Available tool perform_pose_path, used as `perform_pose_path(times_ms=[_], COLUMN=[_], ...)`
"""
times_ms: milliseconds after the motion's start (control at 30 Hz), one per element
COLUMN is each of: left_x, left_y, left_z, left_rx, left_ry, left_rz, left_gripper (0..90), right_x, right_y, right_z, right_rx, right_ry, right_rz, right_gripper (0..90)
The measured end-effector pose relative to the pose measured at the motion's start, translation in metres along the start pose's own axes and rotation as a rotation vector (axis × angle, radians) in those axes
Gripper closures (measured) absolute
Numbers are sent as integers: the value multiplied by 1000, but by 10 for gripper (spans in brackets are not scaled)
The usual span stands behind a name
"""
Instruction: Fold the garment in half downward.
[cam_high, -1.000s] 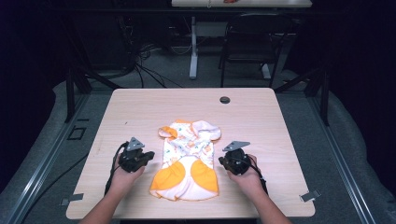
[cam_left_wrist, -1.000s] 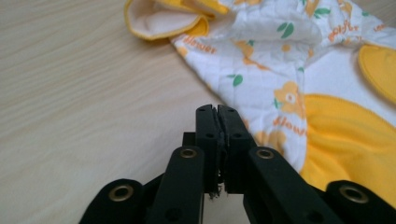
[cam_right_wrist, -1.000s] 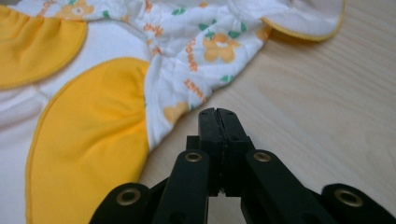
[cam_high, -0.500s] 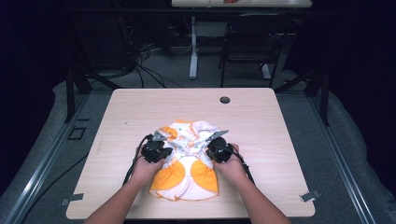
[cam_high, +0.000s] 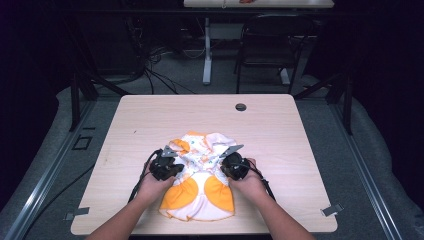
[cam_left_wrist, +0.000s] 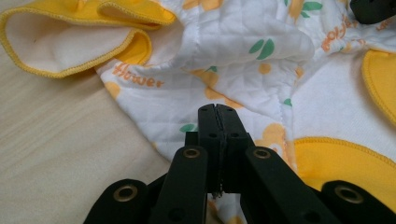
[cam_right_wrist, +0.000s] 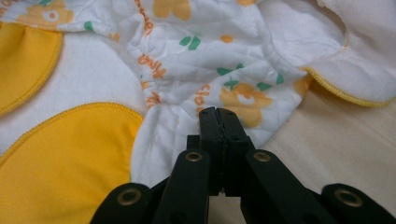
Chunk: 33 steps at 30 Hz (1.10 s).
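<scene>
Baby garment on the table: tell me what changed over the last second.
Both claws, left and right, moved inward from the table at either side onto the garment, jaws shut with no cloth visibly pinched. The garment and the table stayed as they were.

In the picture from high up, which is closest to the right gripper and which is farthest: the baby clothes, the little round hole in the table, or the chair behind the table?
From the right gripper:
1. The baby clothes, right beside it, toward the table's middle.
2. The round hole, farther back on the table, near its far edge.
3. The chair, on the floor beyond the table.
</scene>
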<state>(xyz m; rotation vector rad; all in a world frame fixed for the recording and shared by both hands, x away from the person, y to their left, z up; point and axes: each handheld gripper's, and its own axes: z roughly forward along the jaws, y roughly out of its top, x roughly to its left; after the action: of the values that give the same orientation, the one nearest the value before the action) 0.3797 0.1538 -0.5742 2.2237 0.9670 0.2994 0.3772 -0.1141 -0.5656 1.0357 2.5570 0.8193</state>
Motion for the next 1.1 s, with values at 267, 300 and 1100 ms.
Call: perform_pose_path(times_ms=[267, 300, 1100], left_x=[-9, -10, -7], left_y=[-10, -11, -4], left_z=[-8, -8, -17], left_rx=[1, -6, 2], left_ry=[-36, -35, -66], left_rz=[-4, -4, -17], left_gripper=[898, 898, 896], right_x=[9, 10, 13], right_y=[-10, -10, -10], right_z=[-8, -9, -15], right_rx=[3, 6, 17], right_ry=[21, 22, 62], right_rz=[-29, -35, -64], right_gripper=[898, 898, 900])
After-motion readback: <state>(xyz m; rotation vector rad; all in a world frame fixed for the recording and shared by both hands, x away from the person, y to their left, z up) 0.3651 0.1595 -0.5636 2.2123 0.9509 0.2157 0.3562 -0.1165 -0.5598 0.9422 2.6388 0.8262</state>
